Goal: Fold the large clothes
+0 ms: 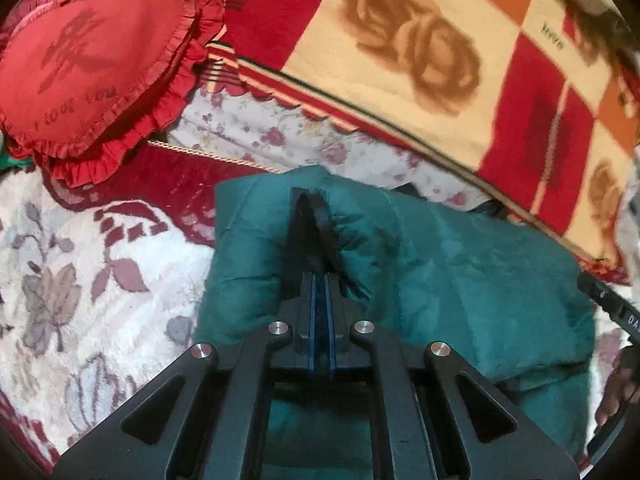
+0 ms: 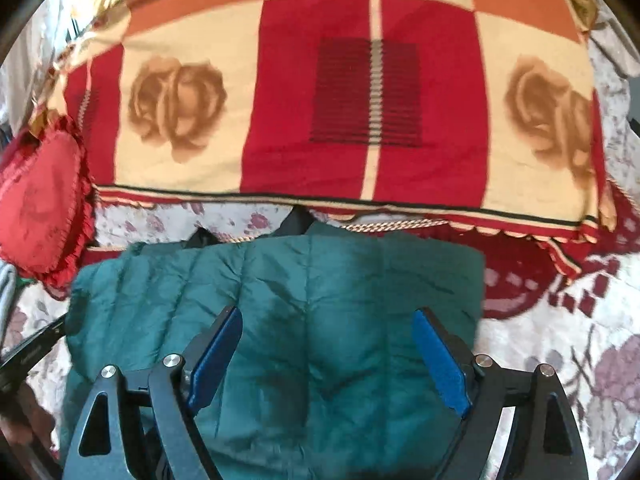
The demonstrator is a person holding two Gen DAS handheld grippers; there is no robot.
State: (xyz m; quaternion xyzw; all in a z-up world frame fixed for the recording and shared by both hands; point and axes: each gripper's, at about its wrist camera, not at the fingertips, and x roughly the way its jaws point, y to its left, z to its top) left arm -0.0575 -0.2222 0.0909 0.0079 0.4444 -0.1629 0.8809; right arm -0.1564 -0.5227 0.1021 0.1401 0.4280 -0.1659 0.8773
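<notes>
A dark green quilted jacket lies folded on the bed; it fills the lower middle of the right wrist view. My left gripper is shut, pinching a puckered fold of the jacket near its far left edge. My right gripper is open and empty, its blue pads spread just above the jacket's middle. The left gripper's body shows at the left edge of the right wrist view, and the right gripper's body at the right edge of the left wrist view.
A red heart-shaped cushion lies at the far left, also in the right wrist view. A red, cream and orange rose blanket is folded behind the jacket. A white and maroon floral bedspread covers the bed.
</notes>
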